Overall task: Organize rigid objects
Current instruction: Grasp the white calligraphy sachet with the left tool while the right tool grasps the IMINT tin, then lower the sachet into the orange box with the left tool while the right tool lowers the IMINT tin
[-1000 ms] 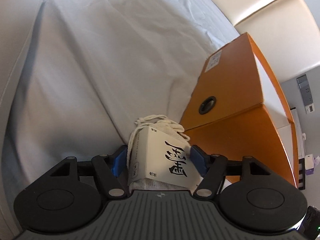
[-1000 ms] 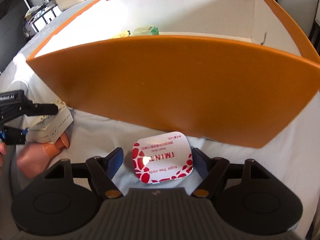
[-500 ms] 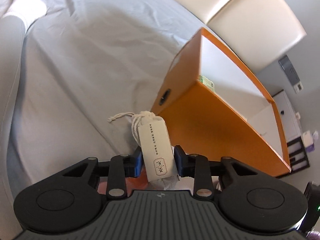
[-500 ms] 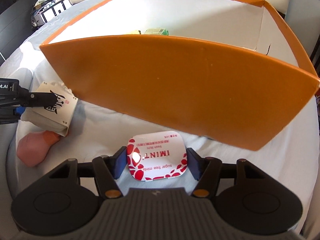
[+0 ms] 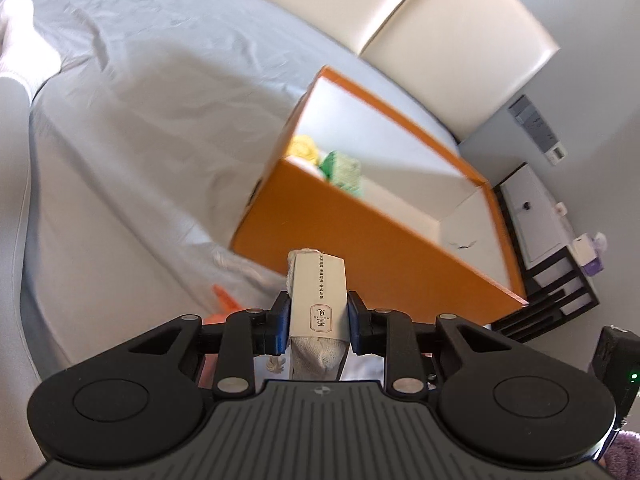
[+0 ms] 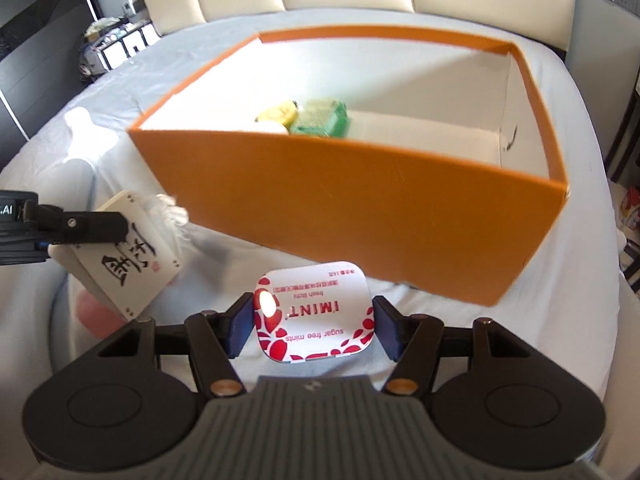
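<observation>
A: Left gripper?
B: Its jaws have just been closing; now clenched on the white packet, low centre of frame, below the orange box.
A: Right gripper?
B: Grasping the mint tin, lower centre, below the orange box's front wall.

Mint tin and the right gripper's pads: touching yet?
Touching. The right wrist view shows the mint tin wedged between both blue pads of the right gripper, no gap on either side.
</observation>
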